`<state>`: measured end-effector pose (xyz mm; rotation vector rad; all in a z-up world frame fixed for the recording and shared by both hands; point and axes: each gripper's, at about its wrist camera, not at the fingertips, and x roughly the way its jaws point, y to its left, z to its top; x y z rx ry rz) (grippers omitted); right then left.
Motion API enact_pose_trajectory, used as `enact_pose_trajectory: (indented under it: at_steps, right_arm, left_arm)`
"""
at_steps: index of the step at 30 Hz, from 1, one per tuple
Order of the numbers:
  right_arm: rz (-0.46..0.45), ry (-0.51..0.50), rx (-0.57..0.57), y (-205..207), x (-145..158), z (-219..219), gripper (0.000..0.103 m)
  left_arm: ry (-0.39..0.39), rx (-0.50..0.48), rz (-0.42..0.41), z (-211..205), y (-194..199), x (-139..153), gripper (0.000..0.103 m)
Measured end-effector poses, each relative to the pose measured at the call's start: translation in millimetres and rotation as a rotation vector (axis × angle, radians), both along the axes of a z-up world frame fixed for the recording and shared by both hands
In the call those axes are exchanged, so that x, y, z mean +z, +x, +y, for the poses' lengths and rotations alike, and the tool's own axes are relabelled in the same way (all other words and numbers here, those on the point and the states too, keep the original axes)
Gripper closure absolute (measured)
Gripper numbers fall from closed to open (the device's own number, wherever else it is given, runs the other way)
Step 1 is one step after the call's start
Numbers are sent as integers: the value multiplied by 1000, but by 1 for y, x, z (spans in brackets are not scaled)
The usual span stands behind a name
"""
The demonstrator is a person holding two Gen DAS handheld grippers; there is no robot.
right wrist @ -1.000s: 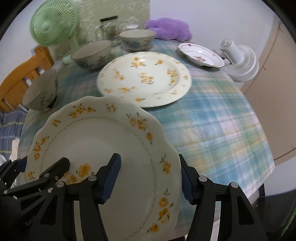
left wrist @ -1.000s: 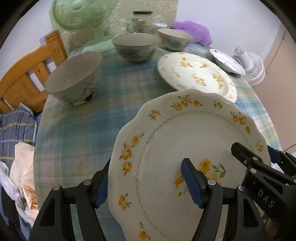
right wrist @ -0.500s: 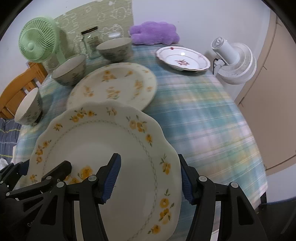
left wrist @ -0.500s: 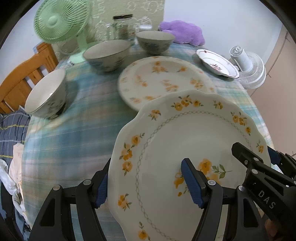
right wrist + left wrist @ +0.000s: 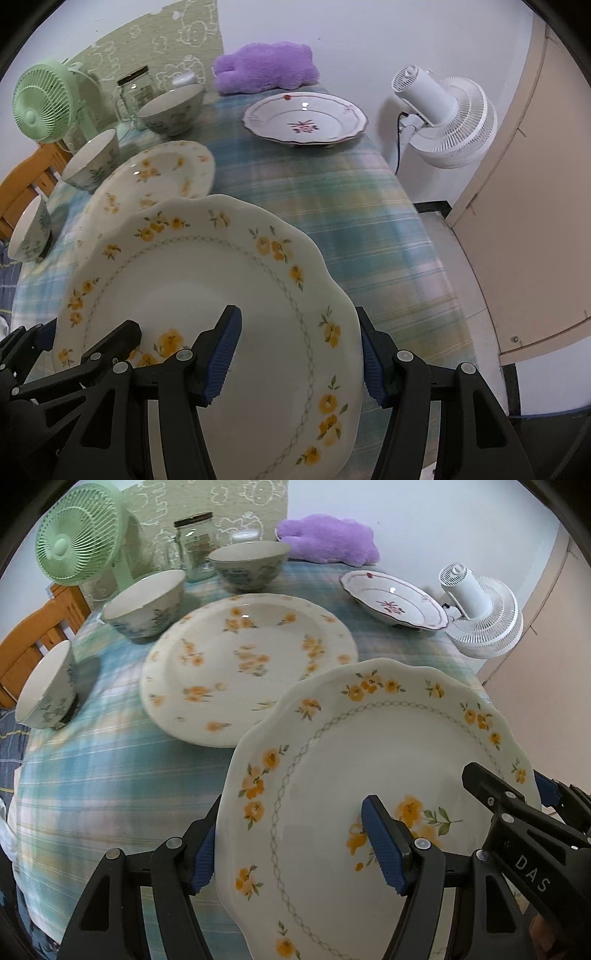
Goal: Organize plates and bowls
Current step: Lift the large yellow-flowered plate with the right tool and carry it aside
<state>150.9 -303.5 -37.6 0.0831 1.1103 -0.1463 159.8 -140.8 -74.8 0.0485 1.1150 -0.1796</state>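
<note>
A scalloped plate with yellow flowers hangs above the checked tablecloth, gripped from both sides. My left gripper is shut on its left rim, one finger under it and one on its face. On the opposite rim my right gripper is shut the same way. The plate's far edge overlaps a round yellow-flowered plate lying on the table. A smaller red-flowered plate sits at the back right. Three bowls stand along the left and back.
A green fan, a glass jar and a purple plush line the table's back edge. A white fan stands off the table's right side by a beige door. A wooden chair is at the left.
Both grippers have carried the scalloped plate to the right across the table. The bowls have slid to the left of the pictures, and the round flowered plate now lies just beyond the held plate.
</note>
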Motion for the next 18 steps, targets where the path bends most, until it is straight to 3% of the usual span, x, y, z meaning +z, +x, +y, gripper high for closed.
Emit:
enact_pose_trajectory:
  at_steps: [18]
  right_arm:
    - [80, 12, 23, 16, -34, -62, 40]
  left_arm:
    - [14, 38, 65, -59, 8, -32, 32]
